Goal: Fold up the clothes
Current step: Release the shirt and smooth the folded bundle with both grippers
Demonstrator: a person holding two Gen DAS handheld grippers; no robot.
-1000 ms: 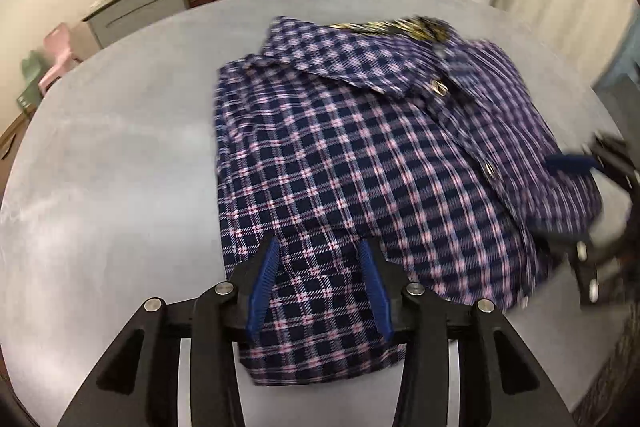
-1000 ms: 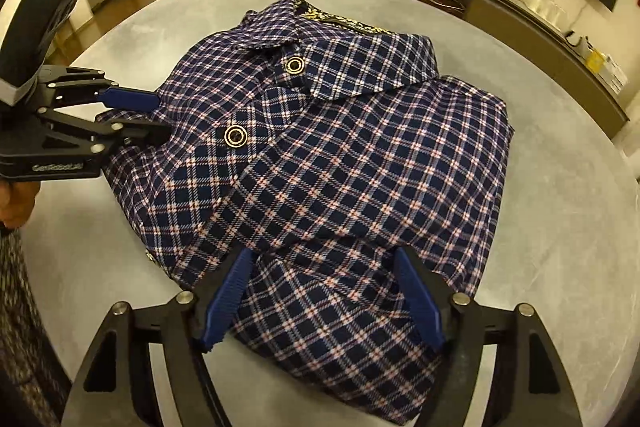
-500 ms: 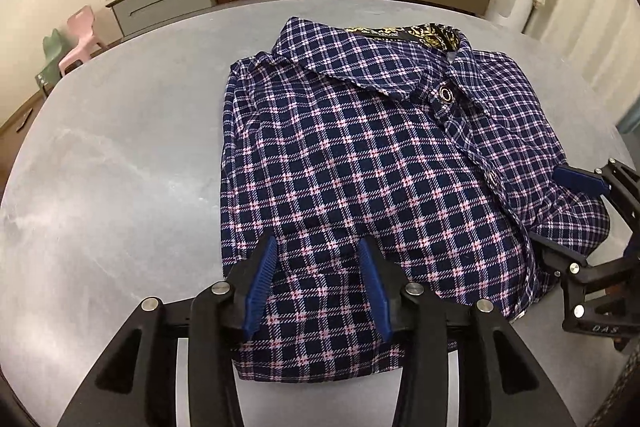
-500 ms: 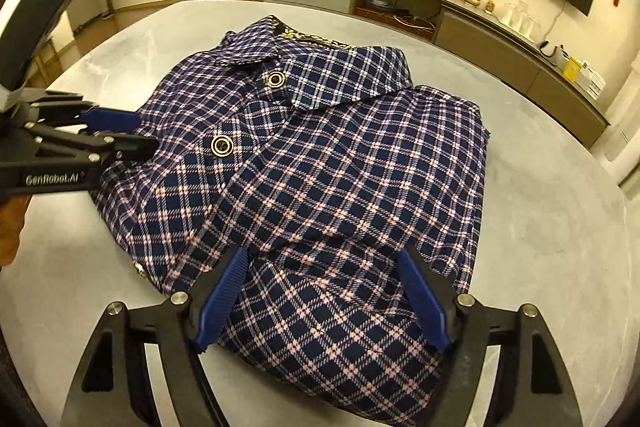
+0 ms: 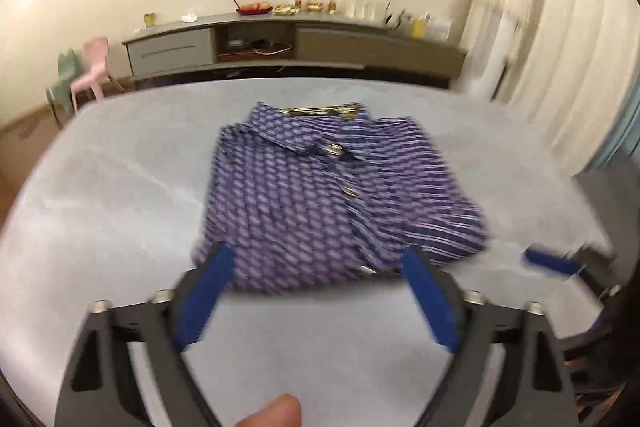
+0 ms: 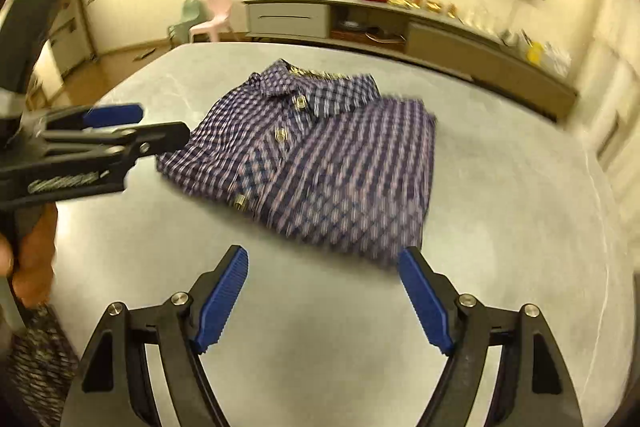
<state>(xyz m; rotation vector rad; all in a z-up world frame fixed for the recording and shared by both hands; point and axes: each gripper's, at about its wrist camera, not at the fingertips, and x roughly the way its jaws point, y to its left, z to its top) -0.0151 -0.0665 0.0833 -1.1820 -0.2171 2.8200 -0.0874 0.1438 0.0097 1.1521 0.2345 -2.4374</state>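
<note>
Navy-and-pink plaid, the folded button-up shirt (image 5: 332, 199) lies flat near the middle of the grey worktop (image 5: 120, 227), collar toward the far edge and buttons facing up. Both sets of tongs hang above the near edge, clear of the cloth: the left tongs (image 5: 316, 299) are opening, blue pads spread wide with nothing between them, and the right tongs (image 6: 322, 301) also stand wide and empty. Motion blur smears the check pattern in both wrist views.
</note>
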